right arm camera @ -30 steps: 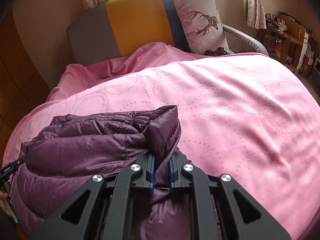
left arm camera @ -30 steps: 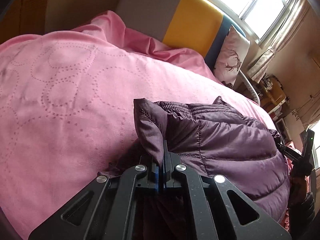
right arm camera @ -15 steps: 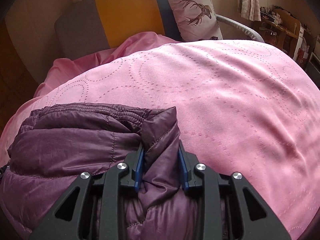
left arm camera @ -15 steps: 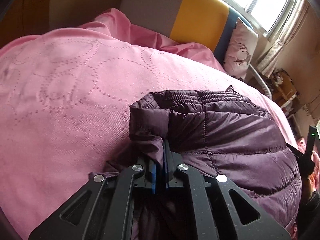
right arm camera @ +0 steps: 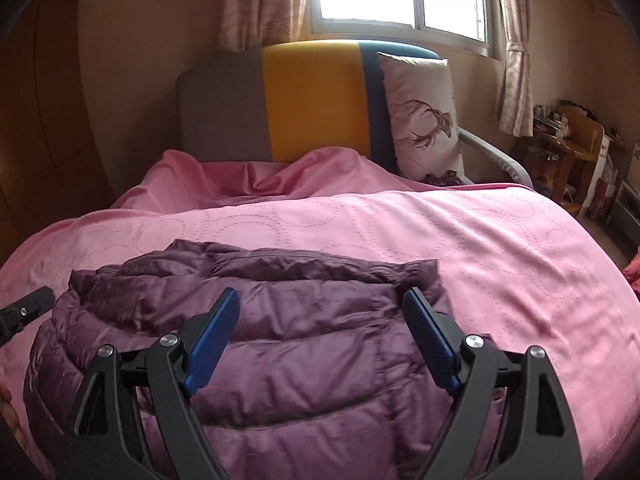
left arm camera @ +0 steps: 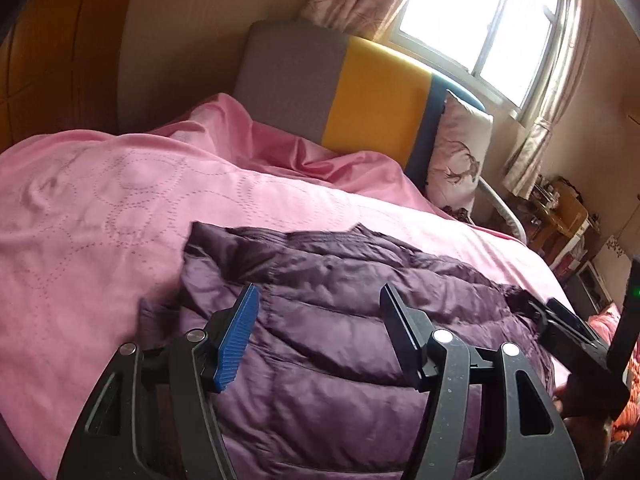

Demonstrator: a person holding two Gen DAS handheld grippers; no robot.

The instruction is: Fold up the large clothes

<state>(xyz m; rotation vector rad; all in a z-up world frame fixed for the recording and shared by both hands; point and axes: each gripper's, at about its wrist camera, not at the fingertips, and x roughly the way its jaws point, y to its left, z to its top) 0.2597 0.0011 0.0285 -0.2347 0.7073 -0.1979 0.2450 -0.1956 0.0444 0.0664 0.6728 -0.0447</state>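
**Bed and what lies on it**

Bed covered by pink quilted bedspread, dotted ring pattern, rumpled toward the headboard (grey, yellow and dark blue panels). Purple puffer jacket lies folded, flat on the spread, near edge. Deer-print pillow stands upright against the headboard's right end, at the spread's far edge.
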